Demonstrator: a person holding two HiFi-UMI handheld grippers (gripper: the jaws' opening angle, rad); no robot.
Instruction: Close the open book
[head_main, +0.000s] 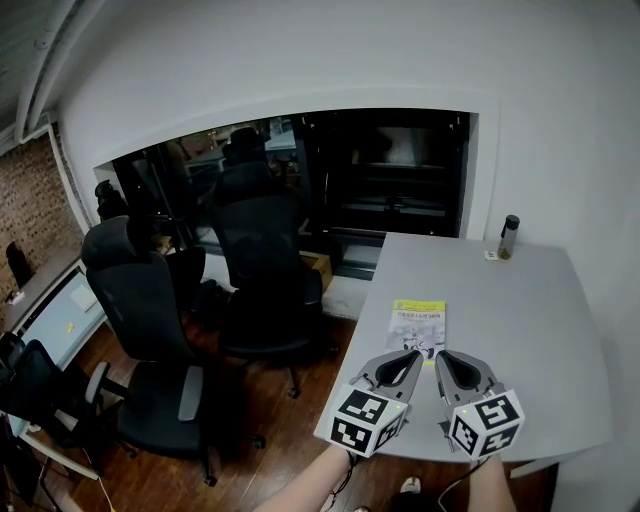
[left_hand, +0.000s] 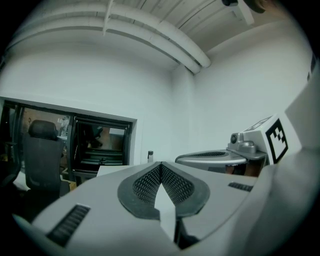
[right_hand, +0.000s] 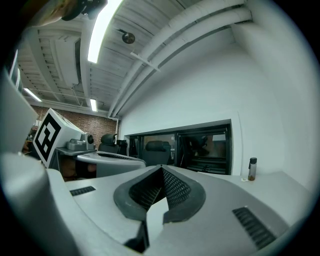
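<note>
The book (head_main: 418, 328) lies flat on the grey table (head_main: 540, 330), showing one yellow-and-white printed face; I see no raised page. Both grippers hover side by side just in front of its near edge. My left gripper (head_main: 414, 354) is shut with nothing between its pads, and its tips meet in the left gripper view (left_hand: 160, 164). My right gripper (head_main: 441, 354) is also shut and empty, its tips together in the right gripper view (right_hand: 161, 168). Each gripper shows beside the other in its neighbour's view.
A small dark bottle (head_main: 509, 237) stands at the table's far right corner, also seen as the bottle (right_hand: 252, 169) in the right gripper view. Black office chairs (head_main: 262, 270) crowd the floor left of the table. A dark window (head_main: 390, 180) sits behind.
</note>
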